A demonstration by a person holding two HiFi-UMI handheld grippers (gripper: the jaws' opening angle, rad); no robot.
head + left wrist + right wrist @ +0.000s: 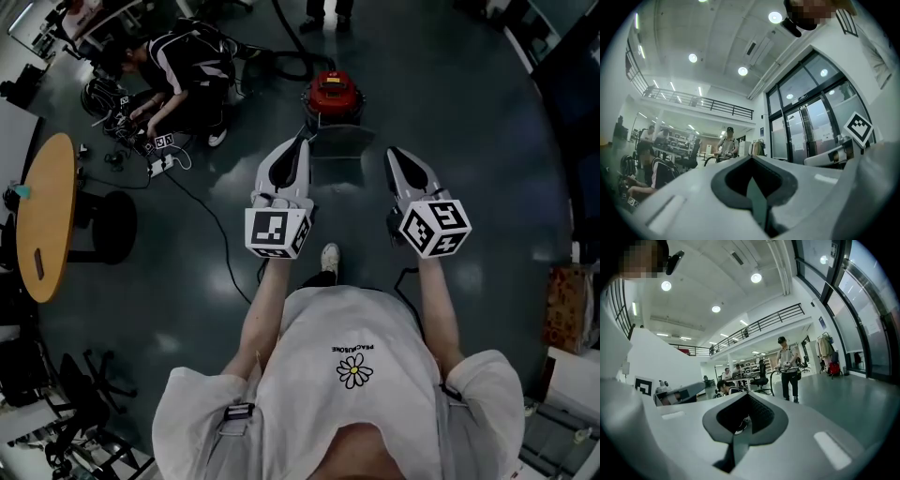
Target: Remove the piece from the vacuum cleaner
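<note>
Red-topped vacuum cleaner (332, 97) is standing on the dark floor (469, 122) in the head view, ahead of the wearer; which part is the piece cannot be told. The left gripper (302, 145) is pointing at the vacuum cleaner from just short of it, on its left. The right gripper (396, 155) is hovering near it, on its right. Neither is touching it. A black hose (286, 62) is curling away behind the vacuum cleaner. A crouching person (187, 66) is working at cables to the left of the vacuum cleaner, and a round wooden table (47, 216) is standing well apart from it, farther left.

Left gripper view: the left gripper (752, 158) is showing its jaws closed tip to tip, gripping nothing. A standing person (727, 143) is showing beyond them.

Right gripper view: the right gripper (747, 394) is likewise keeping its jaws together and empty. A walking person (787, 373) is appearing beyond the tips.
</note>
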